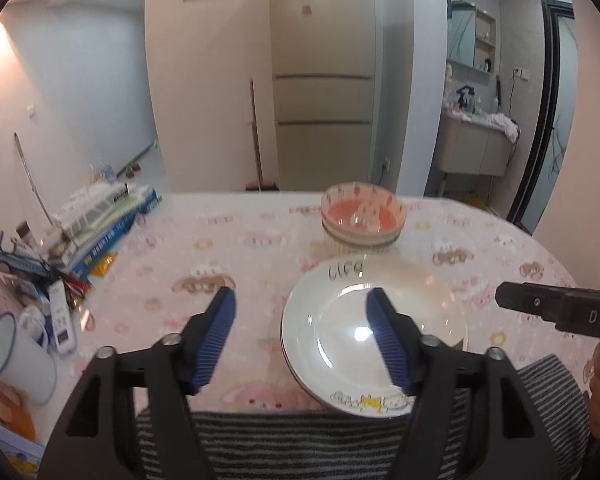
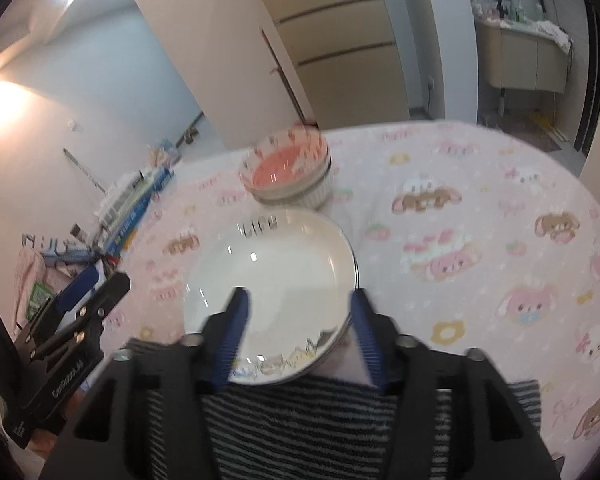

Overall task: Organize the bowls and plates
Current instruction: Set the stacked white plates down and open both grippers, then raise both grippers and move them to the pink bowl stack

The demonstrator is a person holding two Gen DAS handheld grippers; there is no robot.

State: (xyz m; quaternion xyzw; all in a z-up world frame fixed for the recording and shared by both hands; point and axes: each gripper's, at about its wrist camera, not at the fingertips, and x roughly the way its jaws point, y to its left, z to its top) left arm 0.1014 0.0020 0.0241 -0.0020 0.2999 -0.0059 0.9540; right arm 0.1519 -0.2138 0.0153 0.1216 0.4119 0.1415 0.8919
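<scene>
A stack of white plates (image 1: 340, 344) (image 2: 276, 264), the top one lettered at its far rim and with cartoon figures at its near rim, lies on the pink tablecloth. Behind it stand stacked bowls (image 1: 360, 216) (image 2: 288, 168), a pink-lined one nested in a white ribbed one. My left gripper (image 1: 300, 294) hovers open above the plates' left edge, with nothing between its blue pads. My right gripper (image 2: 299, 293) hovers open over the plates' near right part, also holding nothing. Each gripper shows in the other's view: right gripper (image 1: 560, 308), left gripper (image 2: 88, 292).
A black-and-white striped cloth (image 1: 300, 440) (image 2: 300, 420) lies under the plates' near edge. At the table's left stand a white enamel mug (image 1: 16, 356), a remote (image 1: 62, 316) and stacked boxes (image 1: 100, 220). The tablecloth (image 2: 480, 200) stretches bare to the right. A fridge (image 1: 324, 80) stands beyond.
</scene>
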